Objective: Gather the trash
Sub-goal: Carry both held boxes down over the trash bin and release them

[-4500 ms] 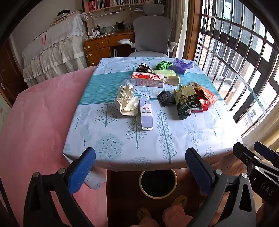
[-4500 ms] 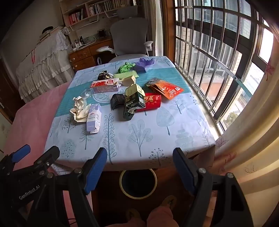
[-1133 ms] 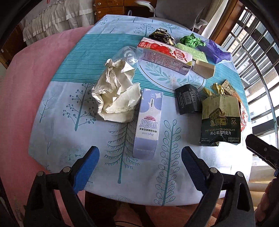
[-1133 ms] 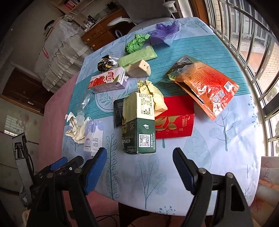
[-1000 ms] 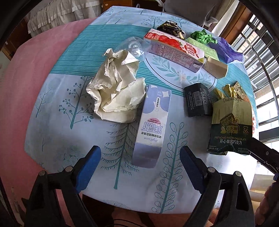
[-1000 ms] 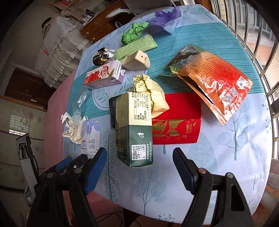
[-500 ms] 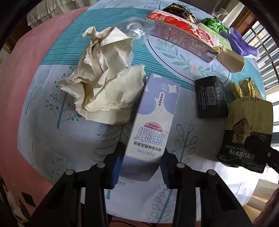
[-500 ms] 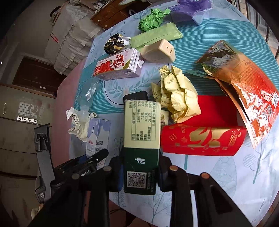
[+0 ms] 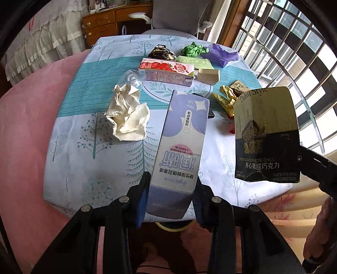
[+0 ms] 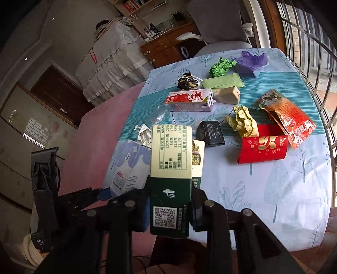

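Note:
My left gripper (image 9: pixel 171 195) is shut on the lavender milk carton (image 9: pixel 181 147), lifted off the tablecloth; the same carton (image 10: pixel 128 168) shows at the left of the right wrist view. My right gripper (image 10: pixel 169 207) is shut on the green and cream pistachio chocolate box (image 10: pixel 171 168), also raised above the table; that box (image 9: pixel 266 134) hangs at the right of the left wrist view. On the table lie crumpled cream paper (image 9: pixel 128 116), a strawberry milk carton (image 10: pixel 189 100), a black pouch (image 10: pixel 211 133), a yellow wrapper (image 10: pixel 244 122), a red packet (image 10: pixel 263 149) and an orange foil bag (image 10: pixel 288 118).
A bin's yellow rim (image 9: pixel 174 227) peeks out under the table's near edge. Green paper (image 10: pixel 221 67), a green pack (image 10: pixel 223 83), a purple bag (image 10: pixel 250 61), a beige box (image 10: pixel 228 96) and a dark wrapper (image 10: pixel 187 82) lie at the far end. A grey chair (image 9: pixel 179 19) stands behind; window bars (image 9: pixel 284 52) run along the right.
Both grippers closed on their items, the left on the lavender carton and the right on the chocolate box, then lifted them off the table and drew them back toward the near edge.

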Action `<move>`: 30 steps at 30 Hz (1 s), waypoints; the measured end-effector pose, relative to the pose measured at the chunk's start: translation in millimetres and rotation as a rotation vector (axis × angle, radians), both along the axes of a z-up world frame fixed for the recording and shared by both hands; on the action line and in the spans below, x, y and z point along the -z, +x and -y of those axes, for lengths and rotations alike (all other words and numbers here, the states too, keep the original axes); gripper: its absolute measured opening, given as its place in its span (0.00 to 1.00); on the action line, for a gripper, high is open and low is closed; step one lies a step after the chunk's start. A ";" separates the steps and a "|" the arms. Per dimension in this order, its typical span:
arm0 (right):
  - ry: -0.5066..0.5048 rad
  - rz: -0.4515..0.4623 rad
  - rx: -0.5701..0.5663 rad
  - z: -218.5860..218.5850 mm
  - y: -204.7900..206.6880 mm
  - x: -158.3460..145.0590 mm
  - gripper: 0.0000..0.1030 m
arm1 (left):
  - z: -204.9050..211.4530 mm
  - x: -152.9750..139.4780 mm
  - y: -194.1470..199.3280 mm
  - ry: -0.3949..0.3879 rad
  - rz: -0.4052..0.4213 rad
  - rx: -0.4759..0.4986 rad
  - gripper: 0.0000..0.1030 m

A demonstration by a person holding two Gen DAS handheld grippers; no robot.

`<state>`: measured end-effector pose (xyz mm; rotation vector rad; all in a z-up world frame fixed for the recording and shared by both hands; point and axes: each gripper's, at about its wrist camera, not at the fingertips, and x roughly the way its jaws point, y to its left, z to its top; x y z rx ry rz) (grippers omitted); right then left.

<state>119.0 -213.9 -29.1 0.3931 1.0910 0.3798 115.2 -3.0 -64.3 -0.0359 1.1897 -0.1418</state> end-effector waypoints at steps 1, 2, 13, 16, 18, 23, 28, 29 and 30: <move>-0.002 0.016 0.024 -4.4 -14.7 -4.2 0.27 | -3.3 -7.6 -11.1 0.007 0.020 0.035 0.34; -0.004 0.030 0.047 -9.6 -28.8 -7.3 0.27 | -6.4 -12.8 -22.1 0.011 0.035 0.067 0.34; -0.054 0.013 0.186 -57.4 -150.2 3.3 0.27 | -42.1 -15.2 -131.4 -0.005 0.085 0.201 0.34; -0.079 -0.031 0.191 -62.8 -168.6 18.5 0.27 | -44.4 -3.2 -147.9 -0.044 0.059 0.206 0.34; -0.098 -0.070 0.200 -62.0 -176.4 32.9 0.27 | -41.0 9.6 -154.4 -0.038 0.042 0.203 0.34; -0.107 -0.155 0.220 -56.9 -190.2 78.8 0.27 | -24.6 47.5 -166.0 -0.028 0.013 0.204 0.34; -0.101 -0.218 0.239 -45.1 -192.5 155.9 0.27 | -5.1 118.6 -165.3 0.029 0.001 0.196 0.34; -0.106 -0.231 0.242 -42.5 -192.1 176.4 0.27 | -1.6 138.2 -163.8 0.039 -0.001 0.191 0.34; -0.107 -0.245 0.242 -39.3 -190.1 197.6 0.27 | 1.5 160.0 -161.5 0.051 -0.013 0.182 0.34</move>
